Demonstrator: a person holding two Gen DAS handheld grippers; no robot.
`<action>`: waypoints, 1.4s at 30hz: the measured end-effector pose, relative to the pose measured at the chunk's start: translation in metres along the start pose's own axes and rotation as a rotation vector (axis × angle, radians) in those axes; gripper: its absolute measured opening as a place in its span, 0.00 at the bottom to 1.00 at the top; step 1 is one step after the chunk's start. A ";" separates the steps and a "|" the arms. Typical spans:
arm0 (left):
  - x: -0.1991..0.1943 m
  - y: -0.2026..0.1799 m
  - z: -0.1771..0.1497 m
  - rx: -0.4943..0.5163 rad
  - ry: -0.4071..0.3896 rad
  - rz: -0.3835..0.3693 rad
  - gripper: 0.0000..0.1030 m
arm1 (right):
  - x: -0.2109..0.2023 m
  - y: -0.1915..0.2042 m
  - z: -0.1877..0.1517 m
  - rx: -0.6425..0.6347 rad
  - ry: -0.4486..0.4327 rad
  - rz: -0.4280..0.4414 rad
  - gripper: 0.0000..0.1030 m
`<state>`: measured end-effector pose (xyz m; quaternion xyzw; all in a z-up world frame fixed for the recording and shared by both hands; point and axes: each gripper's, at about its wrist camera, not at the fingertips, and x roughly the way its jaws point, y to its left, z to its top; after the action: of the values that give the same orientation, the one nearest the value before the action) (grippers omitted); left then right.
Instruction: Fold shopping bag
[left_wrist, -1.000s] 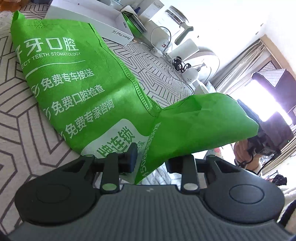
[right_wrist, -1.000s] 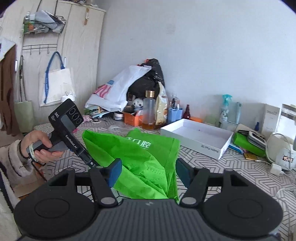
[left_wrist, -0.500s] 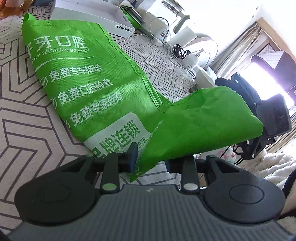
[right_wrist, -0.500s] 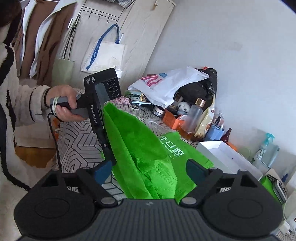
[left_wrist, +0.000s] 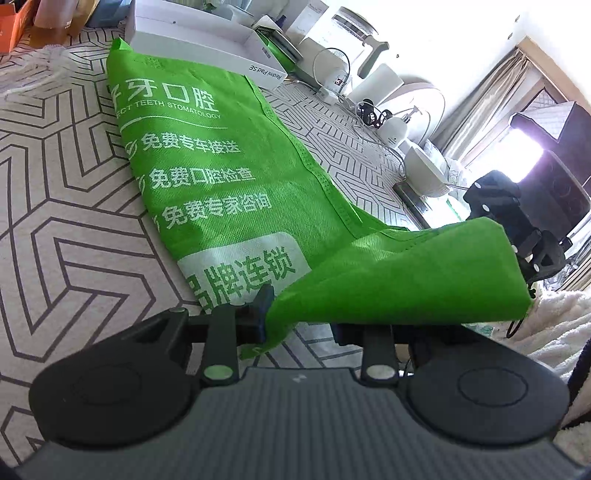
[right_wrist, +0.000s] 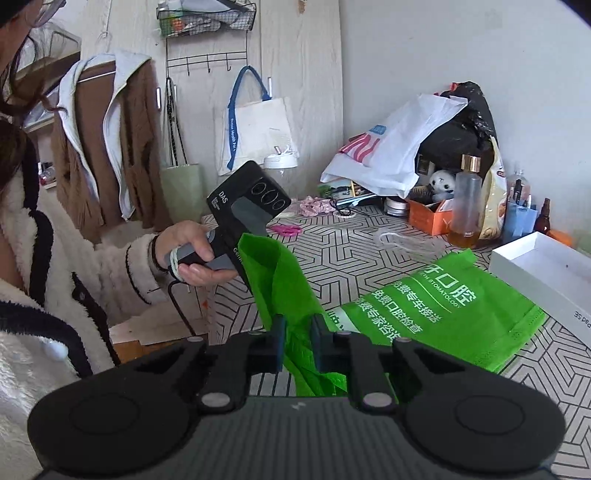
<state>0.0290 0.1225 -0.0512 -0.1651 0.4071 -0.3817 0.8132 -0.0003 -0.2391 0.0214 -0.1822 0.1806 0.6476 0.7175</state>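
Between both pairs of narrowed jaws, left gripper (left_wrist: 299, 317) and right gripper (right_wrist: 297, 341) pinch the green shopping bag's (left_wrist: 221, 177) lifted end; beyond them, its printed half lies flat, fold unfinished.

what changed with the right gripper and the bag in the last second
The right gripper closed from wide open onto a lifted edge of the green shopping bag, so it now grips the fabric. The left gripper stays clamped on the bag's other lifted corner. The printed half still lies flat on the patterned table.
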 end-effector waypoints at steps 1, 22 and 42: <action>-0.001 0.000 0.000 0.005 -0.002 0.002 0.39 | 0.000 0.002 -0.001 -0.019 -0.006 -0.009 0.17; -0.010 0.007 -0.008 0.005 -0.036 0.048 0.43 | 0.040 0.009 0.013 -0.025 0.043 0.024 0.17; -0.106 -0.023 -0.032 0.029 -0.266 0.062 0.71 | 0.093 -0.077 -0.016 0.769 0.190 0.398 0.12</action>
<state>-0.0478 0.1883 -0.0009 -0.1901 0.2950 -0.3371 0.8736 0.0846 -0.1735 -0.0363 0.0773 0.5052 0.6394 0.5745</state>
